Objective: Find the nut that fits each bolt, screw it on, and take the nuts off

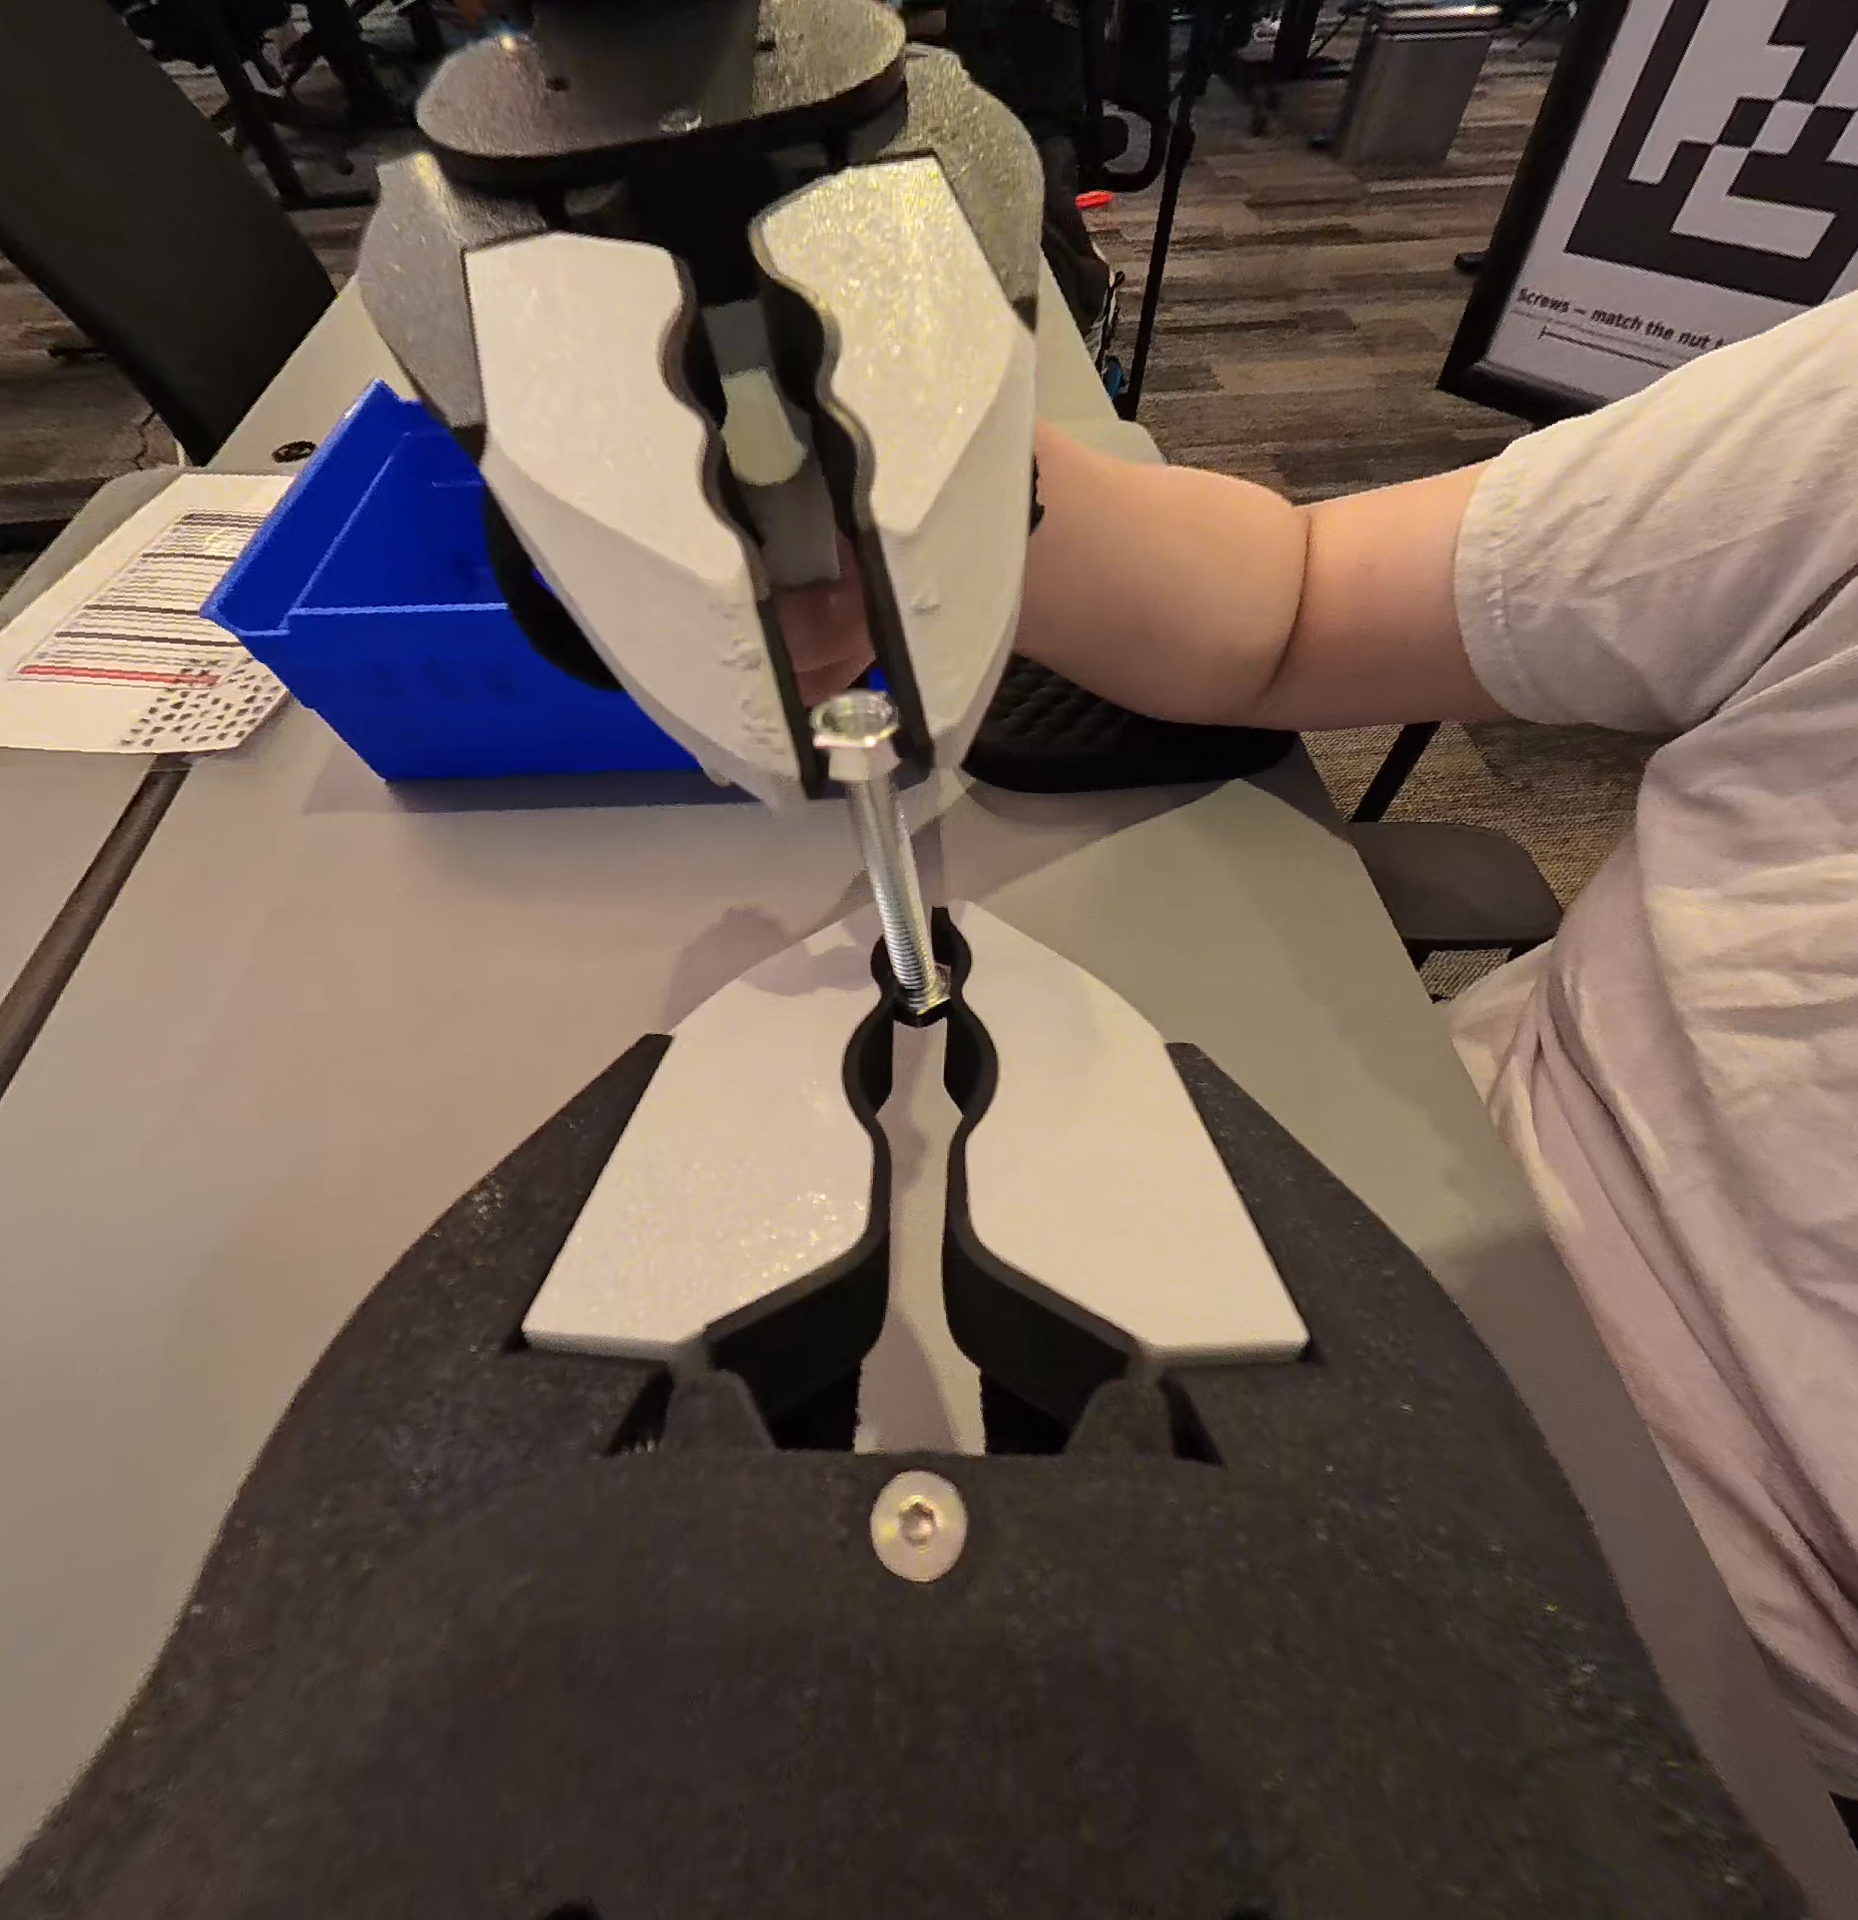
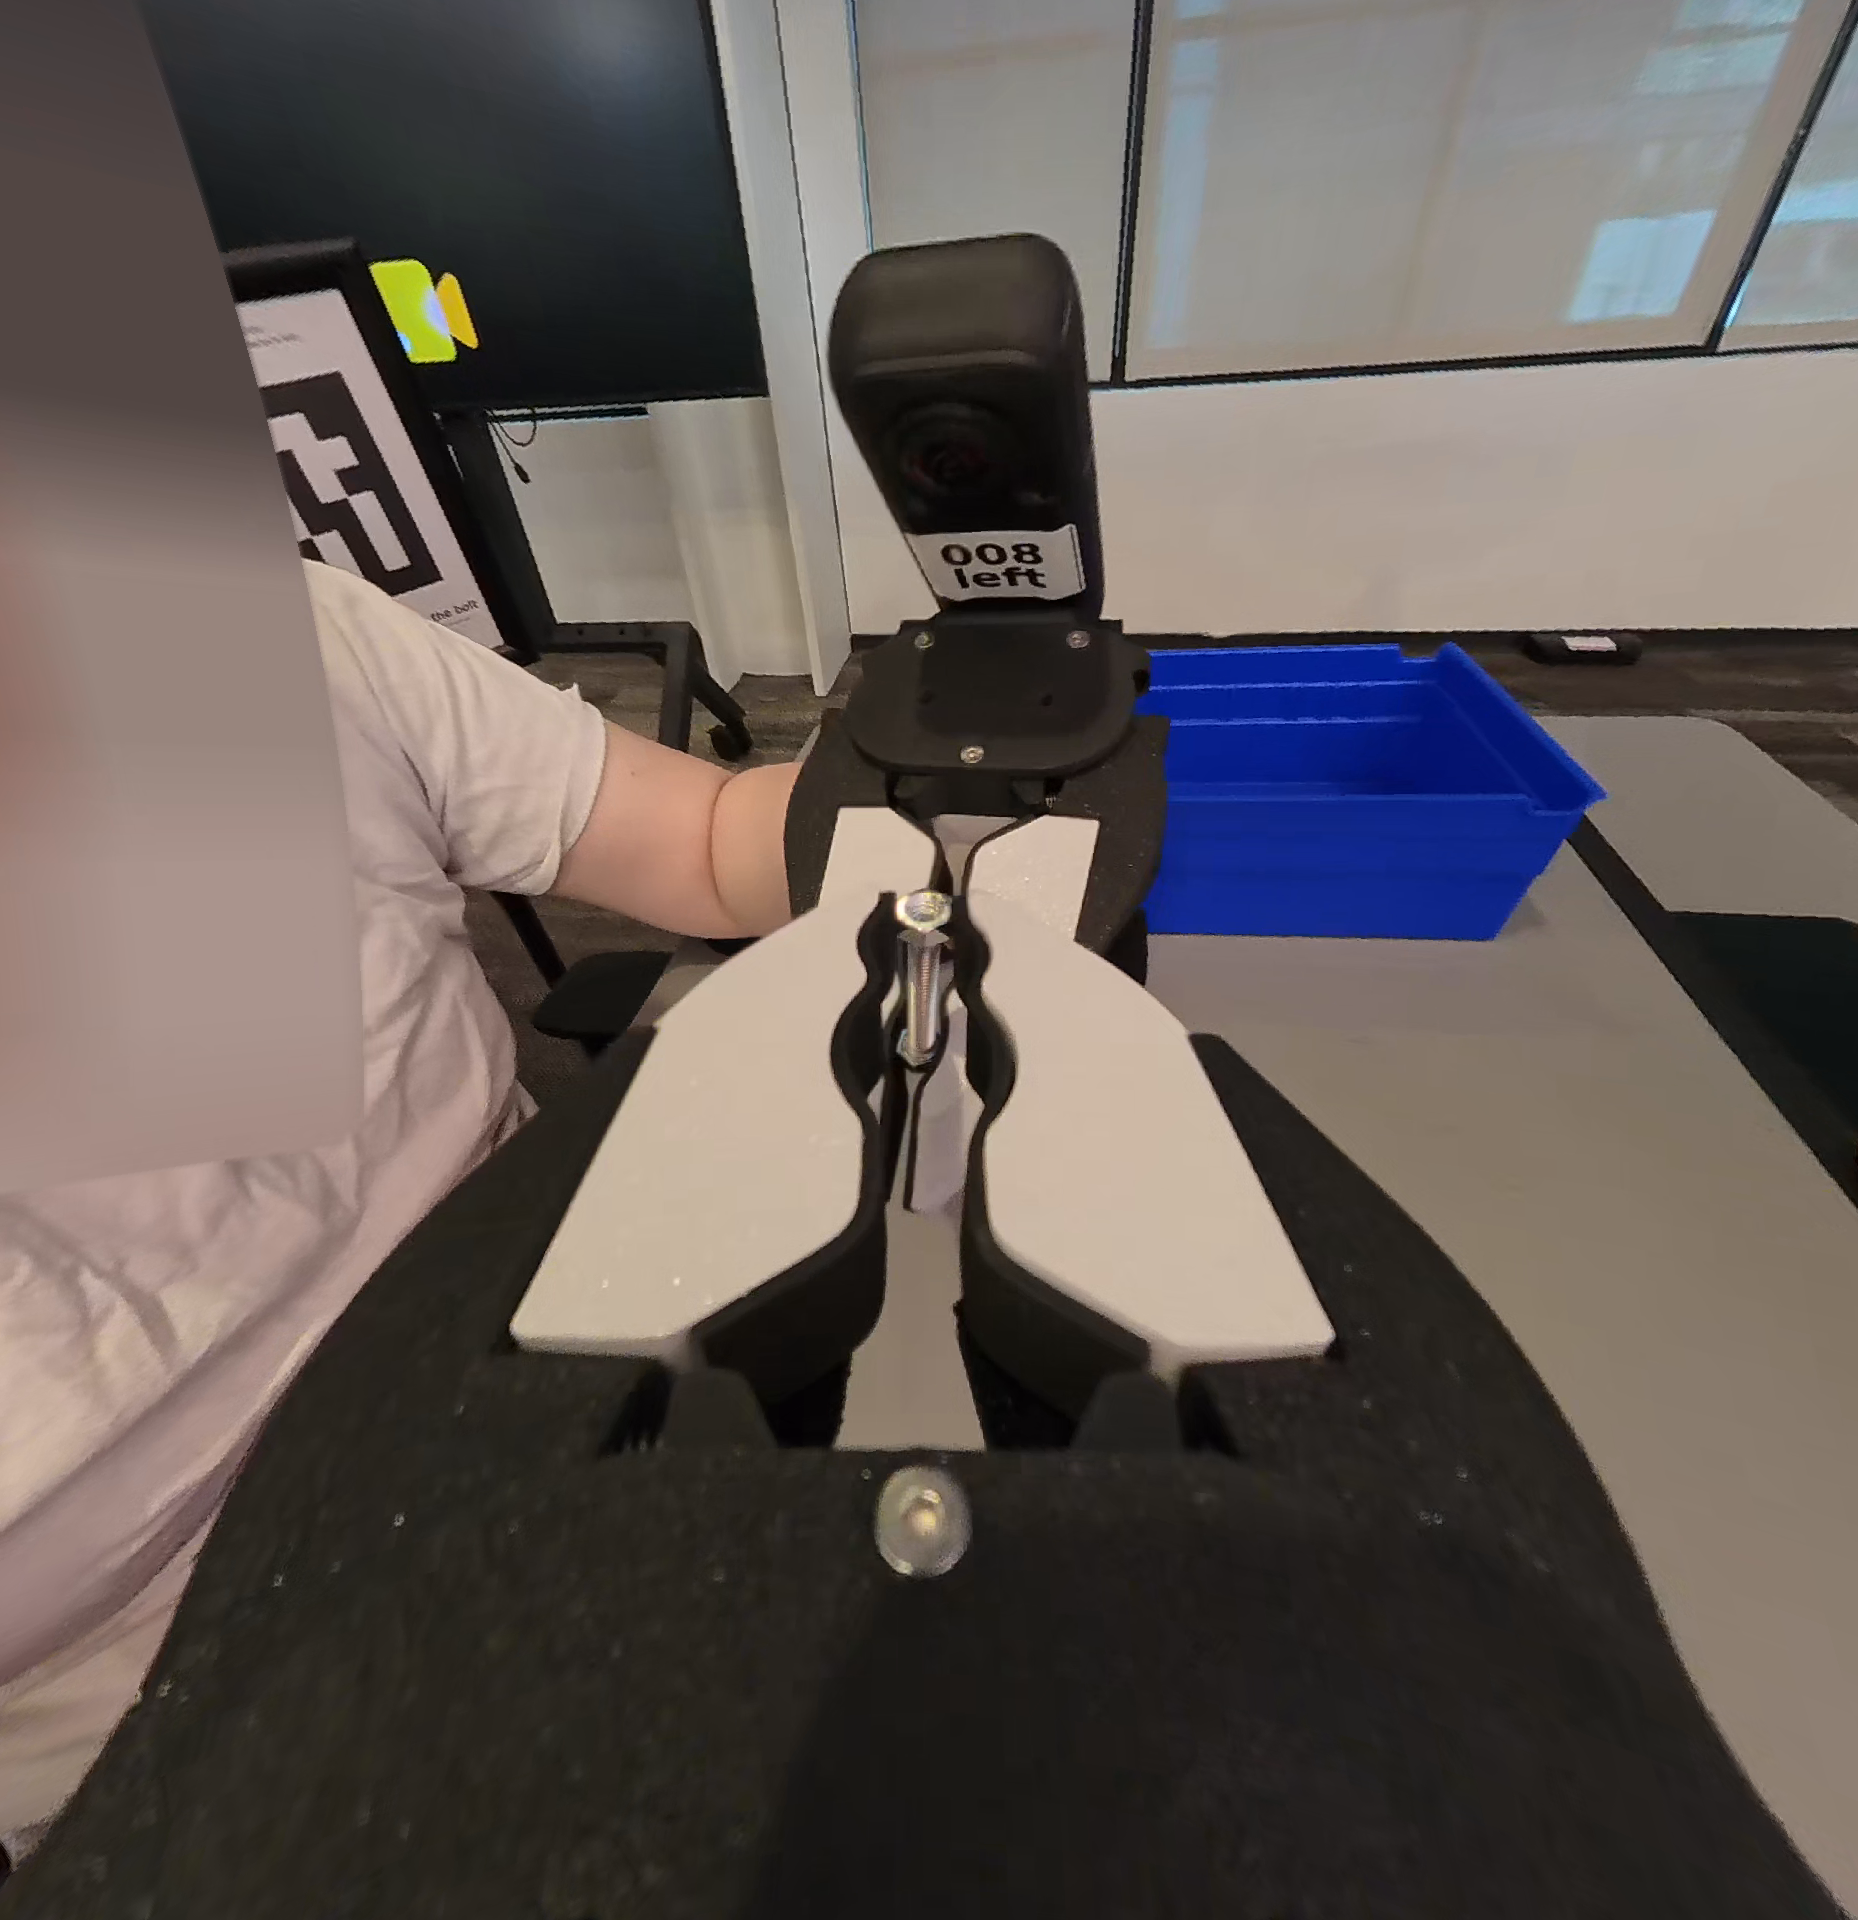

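A long silver bolt (image 1: 883,862) hangs between my two grippers above the grey table (image 1: 385,987). My left gripper (image 1: 920,1000) is shut on a small dark nut (image 1: 922,1006) at the bolt's threaded end. My right gripper (image 1: 860,753) comes down from above and is shut on the bolt's hex head (image 1: 852,724). In the right wrist view my right gripper (image 2: 920,912) grips the head (image 2: 920,914). The bolt shaft (image 2: 917,987) runs down to the nut (image 2: 912,1055). The left gripper's body (image 2: 966,821) faces me behind it.
A blue plastic bin (image 1: 405,644) stands on the table behind the grippers; it also shows in the right wrist view (image 2: 1351,810). A printed sheet (image 1: 125,623) lies left of it. A person's arm (image 1: 1268,582) and torso are at the right. A black pad (image 2: 1787,987) lies far right. There is about 6 cm between the tips of the two grippers.
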`<state>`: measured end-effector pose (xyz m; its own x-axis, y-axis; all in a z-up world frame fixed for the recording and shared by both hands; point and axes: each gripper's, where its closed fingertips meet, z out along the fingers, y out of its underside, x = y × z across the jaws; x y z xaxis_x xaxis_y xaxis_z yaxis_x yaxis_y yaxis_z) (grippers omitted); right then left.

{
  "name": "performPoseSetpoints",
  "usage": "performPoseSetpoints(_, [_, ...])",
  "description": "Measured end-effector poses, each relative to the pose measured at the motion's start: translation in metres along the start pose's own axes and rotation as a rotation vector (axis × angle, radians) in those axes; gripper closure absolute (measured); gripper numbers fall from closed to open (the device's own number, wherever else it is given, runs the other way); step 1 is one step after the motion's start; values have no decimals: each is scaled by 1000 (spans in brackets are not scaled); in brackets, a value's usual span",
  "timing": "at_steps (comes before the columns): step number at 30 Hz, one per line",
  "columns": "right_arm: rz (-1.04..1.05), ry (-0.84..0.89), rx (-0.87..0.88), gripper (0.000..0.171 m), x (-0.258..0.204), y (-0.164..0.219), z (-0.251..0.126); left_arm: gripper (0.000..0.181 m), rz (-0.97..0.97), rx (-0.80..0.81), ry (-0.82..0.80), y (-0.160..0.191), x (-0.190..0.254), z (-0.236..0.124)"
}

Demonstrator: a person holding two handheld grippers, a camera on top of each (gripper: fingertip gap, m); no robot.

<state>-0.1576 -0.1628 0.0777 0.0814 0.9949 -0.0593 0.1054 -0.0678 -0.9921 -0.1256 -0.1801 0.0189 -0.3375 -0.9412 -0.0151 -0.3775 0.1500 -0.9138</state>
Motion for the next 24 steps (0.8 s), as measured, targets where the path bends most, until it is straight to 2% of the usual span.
performPoseSetpoints(7, [-21, 1, 23, 162, 1, -2, -2, 178, 15, 7, -26, -2, -3, -1])
performPoseSetpoints(13, [-14, 9, 41, 150, 4, -3, -2, 178, 14, 21, -32, -5, -3, -4])
performPoseSetpoints(17, [-8, 2, 18, 149, 5, 4, 1, 178, 9, 34, -38, -7, -5, -7])
performPoseSetpoints(22, [-30, -20, 9, 166, 2, 9, 9, 178, 7, 27, -25, -5, -3, -6])
performPoseSetpoints(24, [-49, -4, 3, 166, 3, 10, 9, 178, -3, 31, -32, -5, -5, -6])
